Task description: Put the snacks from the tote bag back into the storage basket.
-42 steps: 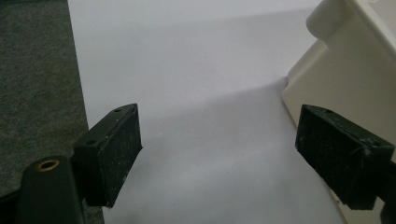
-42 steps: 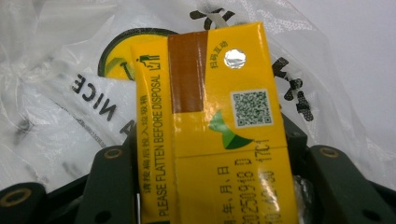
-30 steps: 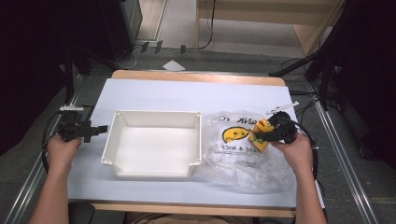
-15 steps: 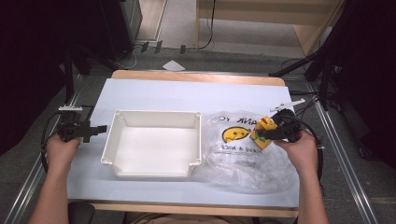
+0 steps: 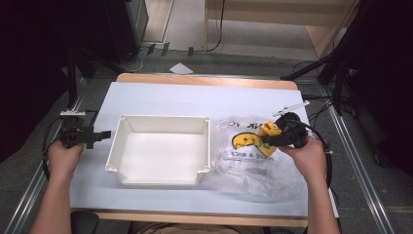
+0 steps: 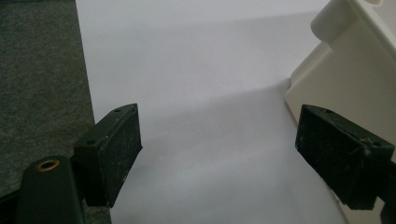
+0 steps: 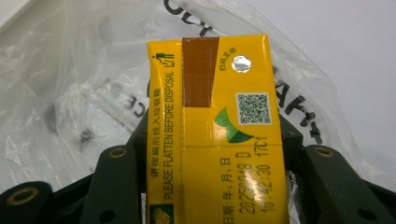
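Observation:
My right gripper is shut on a yellow drink carton and holds it just above a clear plastic bag printed with a yellow smiley face. In the right gripper view the yellow drink carton sits squeezed between the two black jaws, its printed top toward the camera. A white plastic bin stands in the middle of the table, with nothing in it. My left gripper rests at the table's left edge, open, pointing at the bin's left wall. The left gripper's fingers stand wide apart over the bare white tabletop, the white bin at the right.
A white sheet covers the table. Grey floor lies beyond its left edge. Cables trail at the right by the metal rail. A small white paper lies on the floor behind the table.
My right gripper has lifted the yellow carton a little above the bag. The left gripper has stayed where it was.

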Tool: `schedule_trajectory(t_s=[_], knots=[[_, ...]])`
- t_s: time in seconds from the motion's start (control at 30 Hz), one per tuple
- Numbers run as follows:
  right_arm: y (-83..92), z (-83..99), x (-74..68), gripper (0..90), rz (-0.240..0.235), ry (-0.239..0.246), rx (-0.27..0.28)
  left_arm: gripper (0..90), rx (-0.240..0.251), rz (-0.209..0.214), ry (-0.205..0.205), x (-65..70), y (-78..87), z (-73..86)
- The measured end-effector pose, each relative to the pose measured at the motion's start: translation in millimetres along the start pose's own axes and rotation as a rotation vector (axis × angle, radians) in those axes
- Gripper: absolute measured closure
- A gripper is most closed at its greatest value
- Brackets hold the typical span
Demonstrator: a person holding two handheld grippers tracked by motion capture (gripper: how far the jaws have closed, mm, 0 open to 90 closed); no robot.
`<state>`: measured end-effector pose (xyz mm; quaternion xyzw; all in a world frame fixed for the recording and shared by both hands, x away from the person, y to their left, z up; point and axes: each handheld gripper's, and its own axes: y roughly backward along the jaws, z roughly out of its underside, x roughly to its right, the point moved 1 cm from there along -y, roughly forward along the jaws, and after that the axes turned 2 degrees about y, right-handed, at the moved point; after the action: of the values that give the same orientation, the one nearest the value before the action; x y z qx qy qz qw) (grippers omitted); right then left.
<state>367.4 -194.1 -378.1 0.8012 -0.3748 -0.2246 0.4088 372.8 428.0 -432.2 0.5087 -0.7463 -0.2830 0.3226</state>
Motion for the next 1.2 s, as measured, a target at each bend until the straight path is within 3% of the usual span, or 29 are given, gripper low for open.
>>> schedule_trajectory(t_s=[0.73, 1.2], knots=[[-1.3, -29.1, -35.1, 51.7, -0.073, 0.121, 0.022, 15.4, -0.003, -0.002, 0.000, 0.4, 0.3, 0.3], [-2.3, -49.7, -52.9, 51.9, -0.109, 0.164, 0.029, 15.4, -0.002, -0.004, -0.002, 1.1, -0.2, 0.1]])
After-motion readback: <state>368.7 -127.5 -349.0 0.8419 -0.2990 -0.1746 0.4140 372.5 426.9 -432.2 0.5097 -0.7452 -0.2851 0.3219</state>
